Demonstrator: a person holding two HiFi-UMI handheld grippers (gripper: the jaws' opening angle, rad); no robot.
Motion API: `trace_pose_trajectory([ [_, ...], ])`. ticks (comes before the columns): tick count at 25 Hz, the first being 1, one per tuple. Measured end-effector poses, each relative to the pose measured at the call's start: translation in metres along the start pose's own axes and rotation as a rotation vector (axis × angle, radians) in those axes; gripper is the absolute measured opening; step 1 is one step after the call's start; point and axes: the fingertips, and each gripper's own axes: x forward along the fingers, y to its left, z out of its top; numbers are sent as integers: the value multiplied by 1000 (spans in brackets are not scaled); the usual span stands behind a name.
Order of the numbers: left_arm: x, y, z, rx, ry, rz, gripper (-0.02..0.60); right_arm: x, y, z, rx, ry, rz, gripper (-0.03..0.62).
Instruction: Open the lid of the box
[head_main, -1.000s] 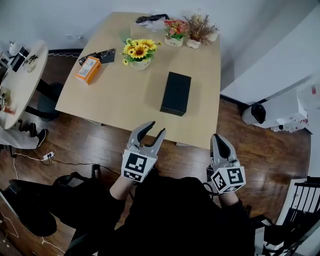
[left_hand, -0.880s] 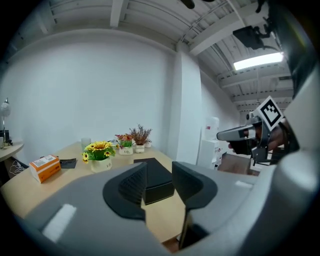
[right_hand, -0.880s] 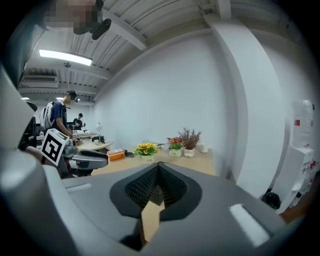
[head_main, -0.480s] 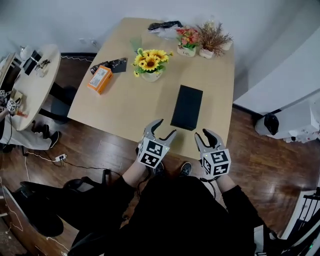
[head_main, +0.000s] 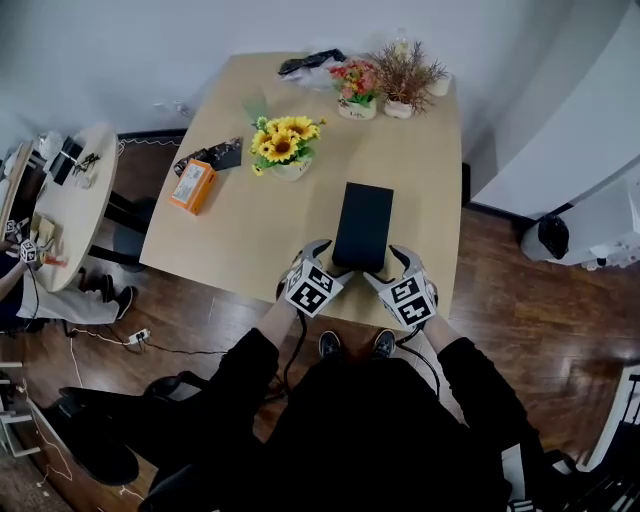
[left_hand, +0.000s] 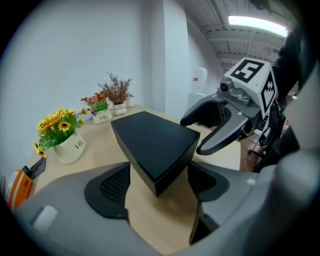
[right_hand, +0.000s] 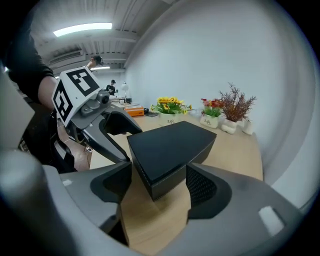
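Observation:
A black rectangular box (head_main: 363, 225) lies shut on the wooden table (head_main: 430, 180), its short end toward the near edge. My left gripper (head_main: 325, 260) stands at the box's near left corner and my right gripper (head_main: 388, 264) at its near right corner. In the left gripper view the box (left_hand: 150, 140) pokes a corner between the jaws of the left gripper (left_hand: 157, 182). These jaws are opening and the pads do not press on it. The right gripper view shows the same: the box (right_hand: 170, 147) has a corner inside the right gripper (right_hand: 159, 187), whose jaws are opening too.
A pot of sunflowers (head_main: 280, 145) stands beyond the box to the left, with an orange carton (head_main: 194, 186) and dark packets (head_main: 215, 158) further left. Two small flower pots (head_main: 355, 85) and a black bag (head_main: 310, 63) line the far edge. A round side table (head_main: 60, 190) stands at left.
Both grippers have moved forward from above the floor to the near end of the box. Their jaws have spread from nearly shut to wide, and now straddle its corners.

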Motion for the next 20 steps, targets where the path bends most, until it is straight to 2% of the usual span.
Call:
trace_pose_trajectory([
  [2, 4, -3, -1, -26, 2, -15, 343, 4, 1, -1, -20, 1, 0, 314],
  [4, 3, -4, 1, -96, -13, -10, 337, 3, -1, -1, -28, -9, -16, 286],
  [7, -1, -11, 3, -193, -43, 12, 290, -4, 2, -4, -14, -29, -32, 264],
  [15, -19, -52, -11, -230, -89, 62, 290, -32, 28, -28, -11, -13, 53, 259],
  [20, -19, -55, -13, -227, -91, 53, 290, -35, 30, -28, 95, -19, 110, 258],
])
